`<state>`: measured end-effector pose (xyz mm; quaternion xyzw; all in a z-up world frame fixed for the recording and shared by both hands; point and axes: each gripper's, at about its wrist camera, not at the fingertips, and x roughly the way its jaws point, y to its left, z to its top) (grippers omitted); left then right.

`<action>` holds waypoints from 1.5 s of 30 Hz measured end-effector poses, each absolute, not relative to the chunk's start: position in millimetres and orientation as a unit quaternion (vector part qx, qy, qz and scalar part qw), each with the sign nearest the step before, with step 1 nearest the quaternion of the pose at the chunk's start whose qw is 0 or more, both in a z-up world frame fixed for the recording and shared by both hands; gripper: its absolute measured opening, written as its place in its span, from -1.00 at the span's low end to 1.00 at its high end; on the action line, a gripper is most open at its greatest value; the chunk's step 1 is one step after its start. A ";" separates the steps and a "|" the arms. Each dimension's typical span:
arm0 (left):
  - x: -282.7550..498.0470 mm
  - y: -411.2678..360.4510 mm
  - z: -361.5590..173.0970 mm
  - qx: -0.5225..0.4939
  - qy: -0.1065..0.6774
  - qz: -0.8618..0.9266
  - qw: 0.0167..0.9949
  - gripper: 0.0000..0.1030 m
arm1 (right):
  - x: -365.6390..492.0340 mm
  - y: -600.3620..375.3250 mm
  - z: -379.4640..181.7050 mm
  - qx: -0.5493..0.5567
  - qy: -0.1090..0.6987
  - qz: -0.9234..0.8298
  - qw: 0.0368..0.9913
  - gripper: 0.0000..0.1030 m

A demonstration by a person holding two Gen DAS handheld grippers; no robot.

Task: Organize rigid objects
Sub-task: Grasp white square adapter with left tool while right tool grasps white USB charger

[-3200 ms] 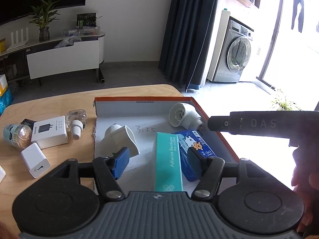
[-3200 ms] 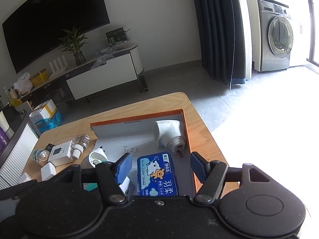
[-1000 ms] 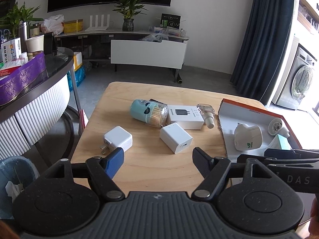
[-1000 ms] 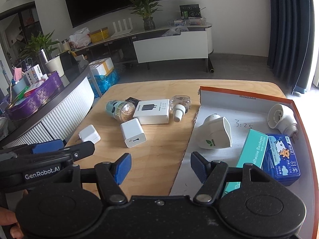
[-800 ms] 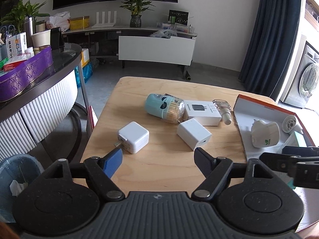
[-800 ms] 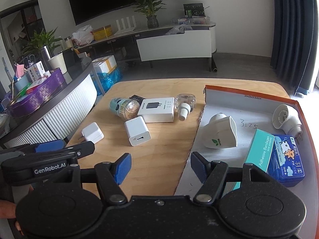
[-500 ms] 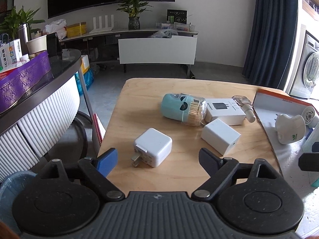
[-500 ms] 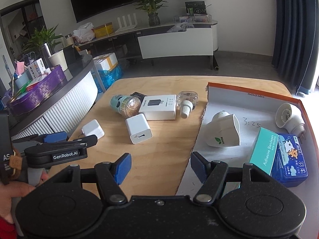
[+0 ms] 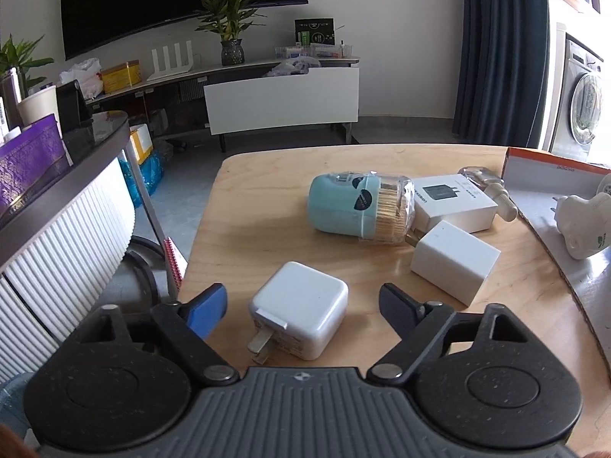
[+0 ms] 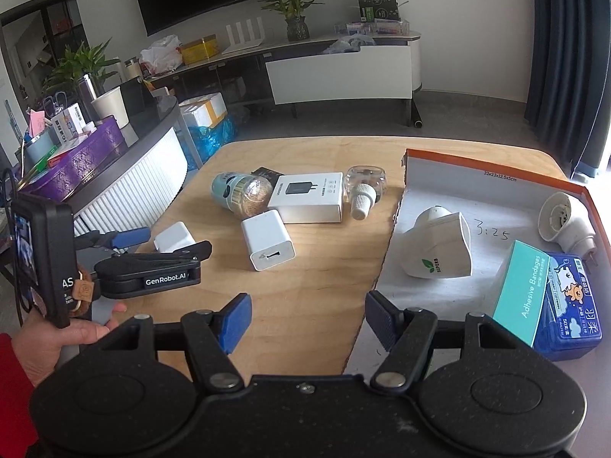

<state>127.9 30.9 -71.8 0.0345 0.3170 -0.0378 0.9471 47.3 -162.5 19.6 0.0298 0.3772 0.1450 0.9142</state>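
A white pronged charger (image 9: 301, 313) lies flat on the wooden table (image 9: 267, 229), between the fingers of my left gripper (image 9: 301, 305). Its jaws are closing, and a gap still shows on both sides of the charger. In the right wrist view the left gripper (image 10: 168, 244) straddles that charger (image 10: 173, 236). My right gripper (image 10: 309, 318) hangs open over the table beside the box's left edge, with nothing between its fingers. Further on lie a white cube charger (image 9: 454, 263), a teal toothpick holder (image 9: 355, 206), a boxed charger (image 9: 454, 200) and a clear bottle (image 9: 492, 191).
The orange-rimmed cardboard box (image 10: 496, 168) at the right holds a white plug-in device (image 10: 439, 248), a round adapter (image 10: 565, 221), a teal bandage box (image 10: 523, 290) and a blue box (image 10: 573, 305). A curved counter (image 10: 126, 191) stands left of the table.
My left gripper swung away from the box, then came forward and down over the pronged charger, which now lies between its jaws. The right gripper has stayed still.
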 end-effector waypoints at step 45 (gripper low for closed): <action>106.3 34.5 -39.9 -0.065 0.327 -0.011 0.943 -0.19 | 136.4 -91.0 -18.0 -0.014 0.411 0.172 0.895 -0.02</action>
